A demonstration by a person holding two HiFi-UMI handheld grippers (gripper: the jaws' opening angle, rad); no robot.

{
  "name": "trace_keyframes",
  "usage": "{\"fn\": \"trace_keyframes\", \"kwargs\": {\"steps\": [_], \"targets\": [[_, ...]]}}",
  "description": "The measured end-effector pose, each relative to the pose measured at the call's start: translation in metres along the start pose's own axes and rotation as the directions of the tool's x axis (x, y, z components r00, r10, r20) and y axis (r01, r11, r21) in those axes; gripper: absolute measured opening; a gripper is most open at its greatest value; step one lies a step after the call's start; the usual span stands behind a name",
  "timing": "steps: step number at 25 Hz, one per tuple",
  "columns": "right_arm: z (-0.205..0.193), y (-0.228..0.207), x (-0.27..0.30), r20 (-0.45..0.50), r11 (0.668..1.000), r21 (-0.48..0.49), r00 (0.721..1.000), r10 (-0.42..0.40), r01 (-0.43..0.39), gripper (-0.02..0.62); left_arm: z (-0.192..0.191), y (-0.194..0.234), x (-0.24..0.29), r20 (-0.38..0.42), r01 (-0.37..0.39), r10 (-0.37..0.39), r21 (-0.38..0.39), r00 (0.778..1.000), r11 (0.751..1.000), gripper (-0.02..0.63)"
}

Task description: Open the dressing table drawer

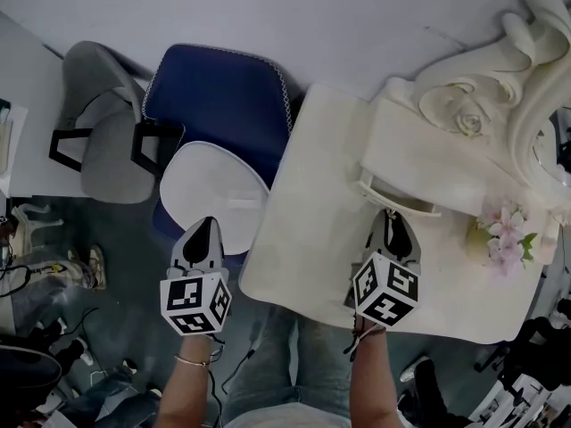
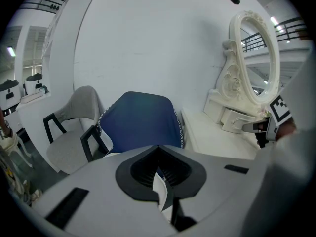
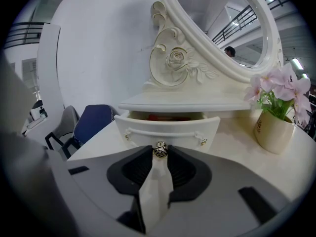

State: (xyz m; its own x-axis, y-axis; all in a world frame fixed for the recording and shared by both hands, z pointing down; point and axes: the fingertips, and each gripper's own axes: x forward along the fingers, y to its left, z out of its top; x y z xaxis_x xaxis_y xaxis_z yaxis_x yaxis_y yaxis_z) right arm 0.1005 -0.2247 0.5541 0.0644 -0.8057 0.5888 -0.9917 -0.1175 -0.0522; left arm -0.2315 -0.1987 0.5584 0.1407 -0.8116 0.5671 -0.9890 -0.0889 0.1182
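Observation:
The cream dressing table (image 1: 303, 248) carries a small drawer (image 1: 399, 193) under its carved mirror (image 1: 544, 87). In the right gripper view the drawer front (image 3: 170, 128) stands pulled out a little, with something red dimly visible inside. My right gripper (image 1: 391, 219) is shut on the small round metal knob (image 3: 159, 150) at the middle of that front. My left gripper (image 1: 204, 227) hangs off the table's left side, above a white seat cushion (image 1: 214, 184), shut and holding nothing. From the left gripper view, the right gripper (image 2: 273, 116) shows at the drawer (image 2: 236, 120).
A vase of pink flowers (image 1: 502, 237) stands right of the drawer, close to my right gripper. A blue chair (image 1: 223, 96) and a grey chair (image 1: 103, 123) sit left of the table. Shoes and cables litter the floor at the lower left.

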Motion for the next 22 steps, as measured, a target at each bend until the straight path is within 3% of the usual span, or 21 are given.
{"fn": "trace_keyframes", "kwargs": {"steps": [22], "targets": [[-0.009,0.002,-0.013,0.005,1.000,0.002,1.000,0.012,-0.012,0.102,-0.009,-0.007,-0.011,0.000,0.004,-0.004,0.004,1.000,1.000,0.018]]}}
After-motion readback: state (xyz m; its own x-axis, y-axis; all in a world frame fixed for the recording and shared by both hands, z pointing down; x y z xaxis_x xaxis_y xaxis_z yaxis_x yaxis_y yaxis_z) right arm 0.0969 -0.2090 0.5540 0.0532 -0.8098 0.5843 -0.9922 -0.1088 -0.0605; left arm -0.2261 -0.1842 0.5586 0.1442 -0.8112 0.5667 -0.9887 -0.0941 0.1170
